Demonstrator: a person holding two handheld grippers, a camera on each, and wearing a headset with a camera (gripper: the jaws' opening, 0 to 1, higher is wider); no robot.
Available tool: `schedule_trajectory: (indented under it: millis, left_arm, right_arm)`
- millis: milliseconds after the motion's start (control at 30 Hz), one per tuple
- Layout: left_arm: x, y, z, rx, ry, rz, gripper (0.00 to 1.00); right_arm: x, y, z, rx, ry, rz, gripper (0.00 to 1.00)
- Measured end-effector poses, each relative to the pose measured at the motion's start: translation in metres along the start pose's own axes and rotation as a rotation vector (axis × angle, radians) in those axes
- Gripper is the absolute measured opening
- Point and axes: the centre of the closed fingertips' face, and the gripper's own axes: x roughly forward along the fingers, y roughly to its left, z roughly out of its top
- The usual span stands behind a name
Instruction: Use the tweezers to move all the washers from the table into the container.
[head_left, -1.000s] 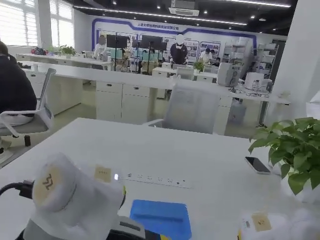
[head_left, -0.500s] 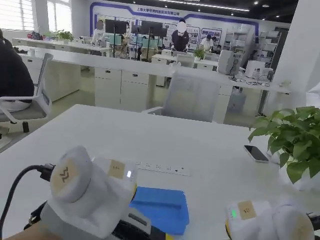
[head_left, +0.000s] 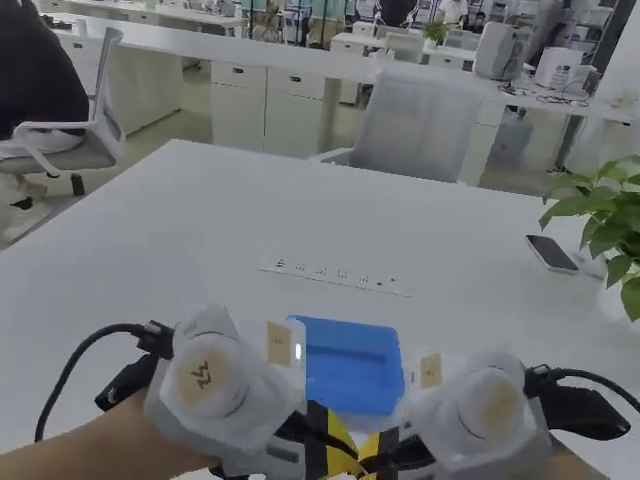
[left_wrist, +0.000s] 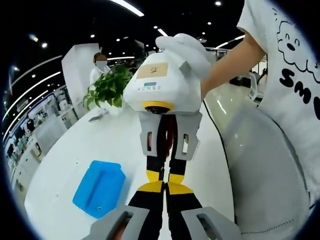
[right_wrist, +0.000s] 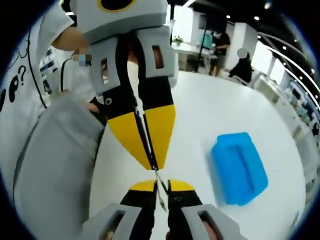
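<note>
White table (head_left: 200, 230) in an open-plan office, desk rows behind.
Grey chair (head_left: 420, 125) at 12 o'clock past the far edge; plant (head_left: 605, 215) at 3 o'clock. Blue container (head_left: 352, 362) rests on the table at 12 o'clock, just beyond the left claw (left_wrist: 164, 187) and right claw (right_wrist: 160, 187), which meet tip to tip. Socket strip (head_left: 335, 274) farther on; phone (head_left: 551, 254) at 2 o'clock. Left claw narrow, jaws together; right claw narrow on a thin metal sliver, seemingly the tweezers (right_wrist: 161, 197).

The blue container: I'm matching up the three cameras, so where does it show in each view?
Head view: the blue container is low in the centre of the picture.
Left gripper view: it is at the lower left.
Right gripper view: it is right of centre, about mid-height.
Shared landmark: the white table it lies on.
</note>
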Motion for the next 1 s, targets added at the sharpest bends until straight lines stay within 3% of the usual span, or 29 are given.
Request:
schedule_trajectory:
  millis: [133, 233, 367, 533, 633, 833, 900, 933, 1000]
  left_arm:
    - [0.019, 0.004, -0.027, -0.014, 0.048, -0.009, 0.00]
    - [0.026, 0.006, -0.042, -0.025, 0.075, -0.022, 0.00]
    - [0.025, 0.012, -0.052, -0.055, 0.071, -0.030, 0.00]
    - [0.031, 0.012, -0.069, -0.026, 0.114, -0.045, 0.00]
    - [0.036, 0.012, -0.080, -0.054, 0.126, -0.054, 0.00]
    - [0.049, 0.007, -0.101, -0.055, 0.163, -0.063, 0.00]
    - [0.052, 0.008, -0.108, -0.055, 0.177, -0.059, 0.00]
    - [0.053, 0.008, -0.111, -0.052, 0.190, -0.061, 0.00]
    - [0.052, 0.008, -0.117, -0.026, 0.220, -0.060, 0.00]
  right_arm:
    - [0.024, -0.006, -0.021, 0.053, 0.028, 0.004, 0.05]
    - [0.032, -0.006, -0.027, 0.044, 0.046, -0.007, 0.05]
    - [0.037, -0.011, -0.027, 0.050, 0.039, -0.022, 0.05]
    - [0.046, -0.012, -0.033, 0.055, 0.056, -0.028, 0.05]
    - [0.052, -0.012, -0.038, 0.035, 0.080, -0.031, 0.05]
    - [0.062, -0.010, -0.048, 0.015, 0.118, -0.021, 0.05]
    - [0.059, -0.011, -0.047, 0.046, 0.097, -0.028, 0.05]
    - [0.059, -0.010, -0.046, 0.097, 0.081, -0.030, 0.05]
    - [0.054, -0.010, -0.050, 0.114, 0.085, -0.038, 0.08]
